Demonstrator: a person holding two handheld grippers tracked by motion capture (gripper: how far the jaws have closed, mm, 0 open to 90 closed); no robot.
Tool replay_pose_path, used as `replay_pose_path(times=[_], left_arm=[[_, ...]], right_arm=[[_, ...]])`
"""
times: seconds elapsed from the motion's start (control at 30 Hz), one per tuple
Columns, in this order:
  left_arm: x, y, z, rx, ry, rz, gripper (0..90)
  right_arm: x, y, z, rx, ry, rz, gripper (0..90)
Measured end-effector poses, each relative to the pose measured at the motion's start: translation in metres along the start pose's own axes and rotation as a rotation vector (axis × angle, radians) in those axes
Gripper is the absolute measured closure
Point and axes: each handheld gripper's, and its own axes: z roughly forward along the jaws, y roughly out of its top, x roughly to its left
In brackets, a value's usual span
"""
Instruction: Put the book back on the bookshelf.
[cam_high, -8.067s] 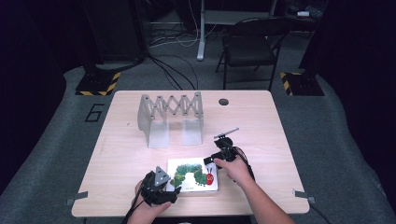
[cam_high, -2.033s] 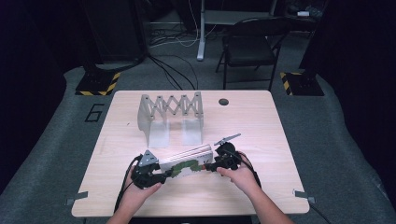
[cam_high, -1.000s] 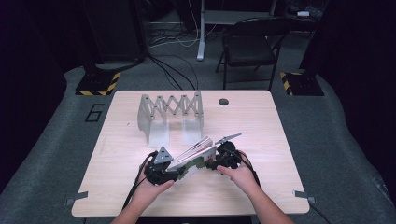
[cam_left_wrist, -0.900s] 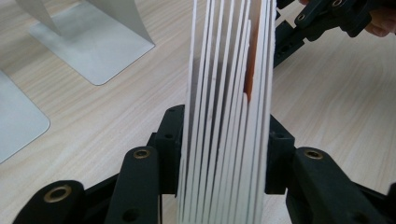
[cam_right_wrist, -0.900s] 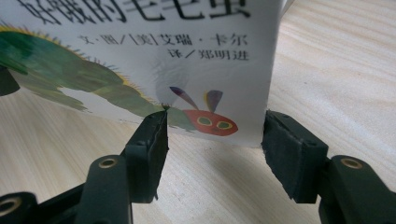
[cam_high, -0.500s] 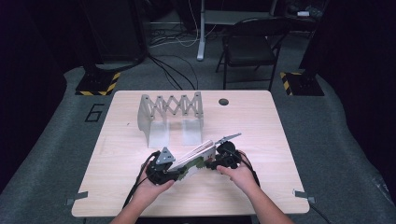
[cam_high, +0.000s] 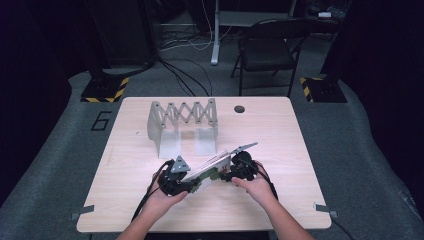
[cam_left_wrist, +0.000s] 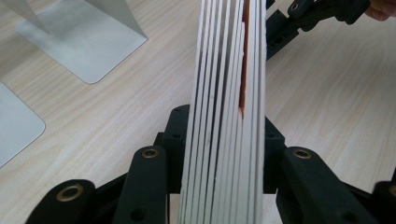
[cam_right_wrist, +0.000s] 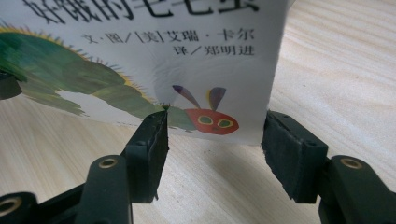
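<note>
Near the bench's (cam_high: 150, 210) front edge, the picture book (cam_high: 212, 167) has come up off the wood since a few seconds ago and now tilts on edge between both tools. The left tool (cam_left_wrist: 219, 154) pinches its pages; the right tool (cam_right_wrist: 212, 140) stands spread beside the cover's corner. The bookend rack (cam_high: 182, 125) behind looks the likely destination.
</note>
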Motion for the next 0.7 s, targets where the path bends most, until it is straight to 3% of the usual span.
replay_pose_path(times=[0.7], left_arm=[[-0.0029, 0.0046, 0.0033, 0.002, -0.008, 0.011, 69.4]], right_arm=[[-0.0005, 0.0004, 0.0003, -0.002, 0.0, -0.003, 40.9]])
